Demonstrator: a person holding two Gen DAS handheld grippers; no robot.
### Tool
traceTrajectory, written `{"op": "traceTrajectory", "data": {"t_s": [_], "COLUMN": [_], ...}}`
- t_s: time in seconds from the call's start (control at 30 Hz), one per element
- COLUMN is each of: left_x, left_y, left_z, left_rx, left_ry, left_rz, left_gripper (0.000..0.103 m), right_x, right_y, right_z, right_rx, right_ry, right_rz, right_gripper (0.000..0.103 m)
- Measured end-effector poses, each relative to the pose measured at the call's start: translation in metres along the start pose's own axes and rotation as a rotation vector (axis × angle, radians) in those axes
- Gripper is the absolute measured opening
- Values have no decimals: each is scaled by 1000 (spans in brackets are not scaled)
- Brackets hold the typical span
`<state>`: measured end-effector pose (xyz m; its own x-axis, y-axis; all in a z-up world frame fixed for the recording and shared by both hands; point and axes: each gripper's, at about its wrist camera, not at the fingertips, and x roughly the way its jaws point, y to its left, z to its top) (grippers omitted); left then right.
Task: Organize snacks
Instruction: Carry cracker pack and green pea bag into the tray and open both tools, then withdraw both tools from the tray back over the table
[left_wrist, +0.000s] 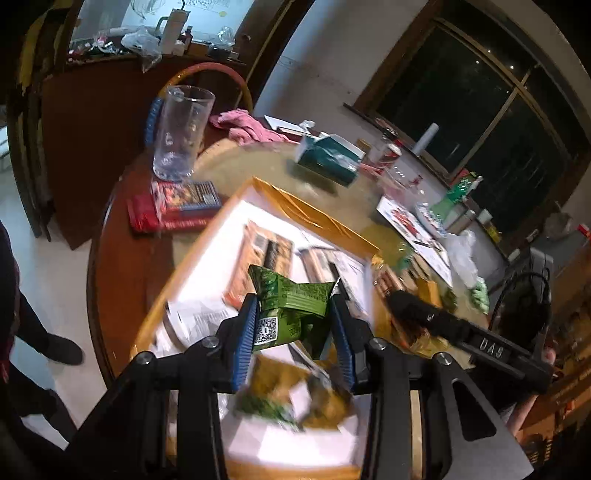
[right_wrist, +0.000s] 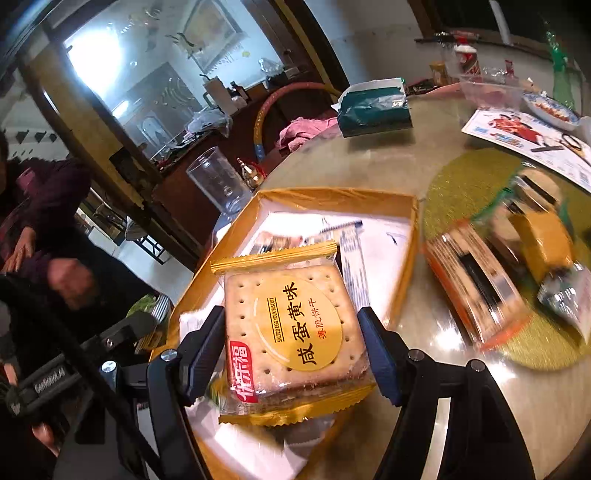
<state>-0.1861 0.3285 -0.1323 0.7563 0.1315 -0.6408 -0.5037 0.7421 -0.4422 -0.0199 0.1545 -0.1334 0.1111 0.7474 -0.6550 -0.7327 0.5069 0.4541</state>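
Note:
My left gripper (left_wrist: 293, 325) is shut on a green snack packet (left_wrist: 291, 302) and holds it above the yellow-rimmed box (left_wrist: 295, 206), which has a white floor and holds several snack packs. My right gripper (right_wrist: 291, 339) is shut on a salted egg yolk biscuit pack (right_wrist: 291, 328), held over the near part of the same box (right_wrist: 332, 195). More loose snacks (right_wrist: 480, 291) lie on a green mat (right_wrist: 465, 181) to the right of the box. The right gripper's body also shows in the left wrist view (left_wrist: 443, 321).
A clear glass pitcher (left_wrist: 181, 133) stands on red packs (left_wrist: 173, 206) at the table's left. A teal tissue box (right_wrist: 373, 107), a pink cloth (left_wrist: 247, 125), a printed leaflet (right_wrist: 524, 136), cups and a bowl sit at the far side. A person (right_wrist: 44, 236) stands left.

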Motion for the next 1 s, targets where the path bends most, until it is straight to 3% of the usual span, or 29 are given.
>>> {"op": "traceTrajectory", "data": {"t_s": [0.17,0.3,0.5,0.6,0.7,0.77,1.0], "left_x": [33,68,104,114,123,123,77], "left_y": [0,-13,-9,-8,-12,-15,-38], "left_z": [24,41,48,46,42,38,20], "left_rx": [21,110,116,137,196,224,285], "left_ry": [56,114,176,217,280,290,223], "left_rz": [12,60,114,125,112,115,93], "left_gripper": [41,41,42,45,59,74,84], "right_x": [26,47,69,75,72,68,15], "right_y": [-7,-12,-23,-28,-30,-32,-29], "right_z": [24,40,51,51,52,52,31], "right_rx": [25,24,20,32,49,69,112], "right_ry": [0,19,24,38,14,6,-84], "right_rz": [-36,-78,-184,-181,-193,-180,-91], "right_gripper": [71,71,72,72,72,72,80]}}
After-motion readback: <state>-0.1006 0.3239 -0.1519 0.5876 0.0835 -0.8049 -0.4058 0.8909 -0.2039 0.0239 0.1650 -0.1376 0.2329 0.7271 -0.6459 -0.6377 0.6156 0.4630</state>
